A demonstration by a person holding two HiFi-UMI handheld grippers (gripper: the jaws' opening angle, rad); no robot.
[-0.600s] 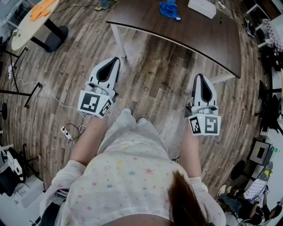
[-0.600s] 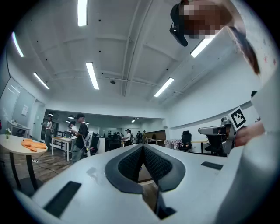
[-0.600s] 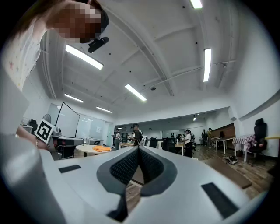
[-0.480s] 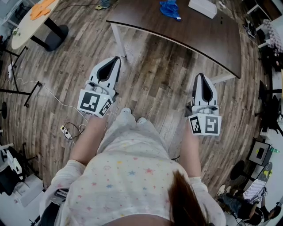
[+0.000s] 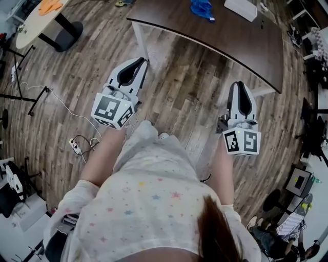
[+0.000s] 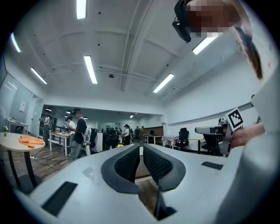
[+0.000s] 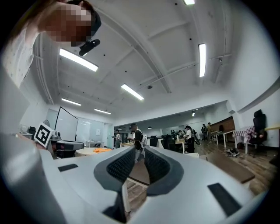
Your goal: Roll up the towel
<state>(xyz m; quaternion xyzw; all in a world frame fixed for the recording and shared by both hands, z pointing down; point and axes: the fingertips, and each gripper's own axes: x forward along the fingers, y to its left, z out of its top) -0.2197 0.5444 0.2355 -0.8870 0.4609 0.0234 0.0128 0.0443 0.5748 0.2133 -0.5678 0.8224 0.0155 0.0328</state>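
Wood-plank floor (image 5: 189, 102) lies below both forearms (image 5: 104, 156), which reach forward and level. Closed tip to tip with nothing between its jaws, the left gripper (image 5: 142, 62) points at the near left corner of the dark surface (image 5: 246, 41). The right gripper (image 5: 239, 85), likewise pressed together and empty, stops just short of that surface's near edge. Their cubes (image 5: 113, 110) bear black-and-white square markers. Crumpled on the surface's far side lies the blue towel (image 5: 201, 8), with a white box (image 5: 241, 8) beside it.
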